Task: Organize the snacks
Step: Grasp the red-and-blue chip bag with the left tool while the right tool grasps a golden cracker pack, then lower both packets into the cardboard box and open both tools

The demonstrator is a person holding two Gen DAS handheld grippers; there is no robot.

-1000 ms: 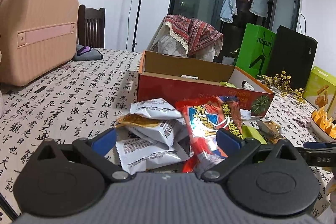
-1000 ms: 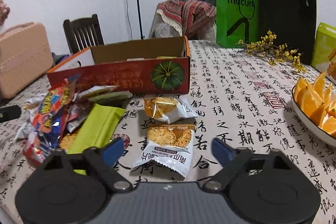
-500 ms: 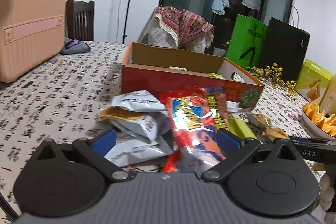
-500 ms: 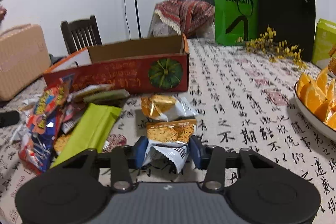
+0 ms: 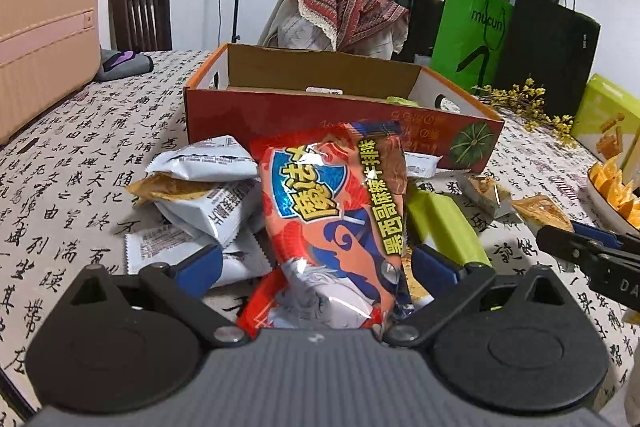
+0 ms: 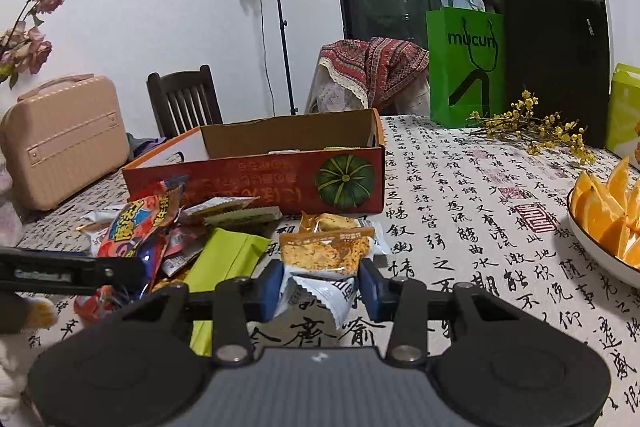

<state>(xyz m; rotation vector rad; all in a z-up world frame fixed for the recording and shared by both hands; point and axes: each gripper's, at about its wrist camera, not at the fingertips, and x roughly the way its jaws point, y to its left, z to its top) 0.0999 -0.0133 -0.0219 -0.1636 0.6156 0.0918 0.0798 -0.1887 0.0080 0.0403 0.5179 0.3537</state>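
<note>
Snacks are being picked from the loose pile on the table, and both grippers work at once. Right gripper [image 6: 320,285], at the bottom centre of its view, is clenched on a small white packet [image 6: 326,263] with an orange top; the blue pads press its two sides and the packet looks a little lifted from the cloth. Left gripper [image 5: 316,267], low in its own view, has its fingers spread wide around a long red bag [image 5: 340,223], which lies between them, but the pads do not touch it, so this one is not yet grasped. Both grippers point forward and somewhat down, towards the box [image 6: 256,183] in the middle of the frame. Next move, as I judge, is to carry the white packet over the near red wall and drop it inside, while the left fingers must close on the red bag. A few snacks seem to lie in the box already; its floor is mostly hidden.
</note>
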